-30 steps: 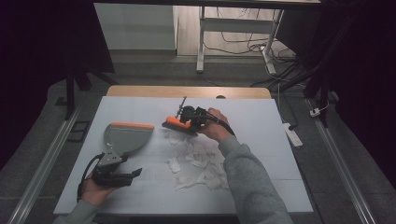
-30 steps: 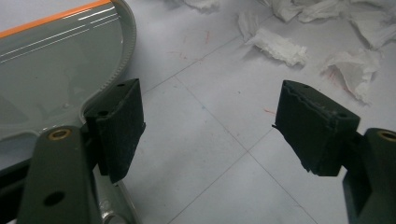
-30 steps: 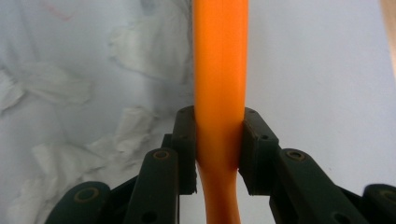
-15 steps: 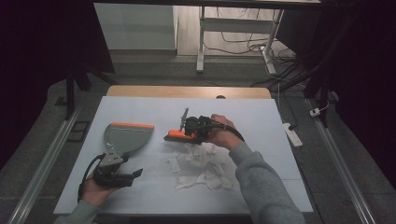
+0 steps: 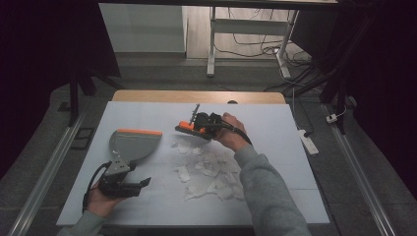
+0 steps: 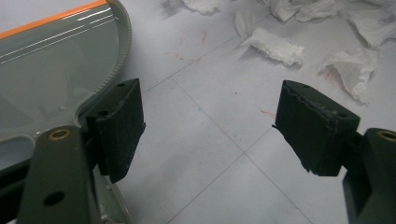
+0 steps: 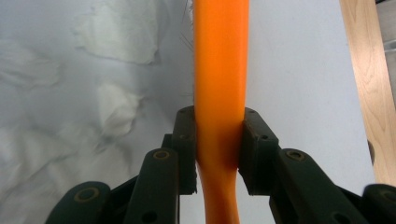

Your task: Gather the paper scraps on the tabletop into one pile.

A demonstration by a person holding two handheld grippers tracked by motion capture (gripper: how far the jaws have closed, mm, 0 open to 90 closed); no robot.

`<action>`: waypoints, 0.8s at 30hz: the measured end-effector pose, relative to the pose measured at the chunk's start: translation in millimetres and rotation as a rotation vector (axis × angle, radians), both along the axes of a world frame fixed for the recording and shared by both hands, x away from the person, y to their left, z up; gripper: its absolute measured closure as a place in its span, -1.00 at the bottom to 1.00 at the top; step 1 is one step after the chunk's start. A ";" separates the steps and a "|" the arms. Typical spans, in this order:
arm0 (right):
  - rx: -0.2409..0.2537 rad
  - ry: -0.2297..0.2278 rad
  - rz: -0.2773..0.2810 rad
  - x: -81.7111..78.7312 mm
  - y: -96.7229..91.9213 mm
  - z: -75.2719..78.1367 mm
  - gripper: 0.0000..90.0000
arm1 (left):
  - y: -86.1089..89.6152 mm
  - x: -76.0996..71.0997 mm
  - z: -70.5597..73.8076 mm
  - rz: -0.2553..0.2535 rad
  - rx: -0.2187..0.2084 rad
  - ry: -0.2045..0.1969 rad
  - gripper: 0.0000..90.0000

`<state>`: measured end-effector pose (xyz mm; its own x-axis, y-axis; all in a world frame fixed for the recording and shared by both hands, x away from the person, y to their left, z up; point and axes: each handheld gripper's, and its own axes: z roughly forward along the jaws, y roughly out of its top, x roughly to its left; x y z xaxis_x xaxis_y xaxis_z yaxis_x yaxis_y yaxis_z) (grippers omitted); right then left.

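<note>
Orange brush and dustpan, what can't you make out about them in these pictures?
- Brush: right gripper view, the top edge cuts off its far end; bristles barely show.
- Dustpan: left gripper view, the frame edge and left hand-held gripper hide its handle.
- Torn paper: high view, pieces too small to count.

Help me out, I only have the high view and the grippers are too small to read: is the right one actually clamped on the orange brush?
Observer: Yes. In the right gripper view the right gripper has both pads pressed on the orange brush handle, which runs straight up between the jaws.
Operator: And the other one, down by the dustpan?
Observer: The left gripper stands wide open with only bare table between its jaws; the dustpan lies outside one jaw.
Operator: Anything ahead of it?
Observer: Torn white paper scraps lie on the table beyond its jaws.
</note>
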<state>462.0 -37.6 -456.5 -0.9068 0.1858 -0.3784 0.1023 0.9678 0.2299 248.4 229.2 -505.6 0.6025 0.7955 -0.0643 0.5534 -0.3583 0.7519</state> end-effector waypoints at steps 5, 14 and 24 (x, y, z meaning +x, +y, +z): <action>-0.037 0.030 0.035 -3.9 18.5 -4.5 0.57 | 1.2 0.0 0.0 0.001 -0.005 0.000 -0.45; -0.062 0.093 0.142 -21.8 13.6 -1.2 0.57 | 0.6 -1.3 0.9 0.000 -0.001 -0.005 -0.45; 0.003 0.111 0.168 -42.4 -20.4 15.3 0.57 | -1.1 -0.9 0.7 -0.002 0.003 -0.002 -0.45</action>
<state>419.5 -58.1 -441.1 -0.9612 0.0290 -0.2743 -0.0359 0.9728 0.2287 247.6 228.1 -504.9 0.6039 0.7947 -0.0608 0.5514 -0.3615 0.7518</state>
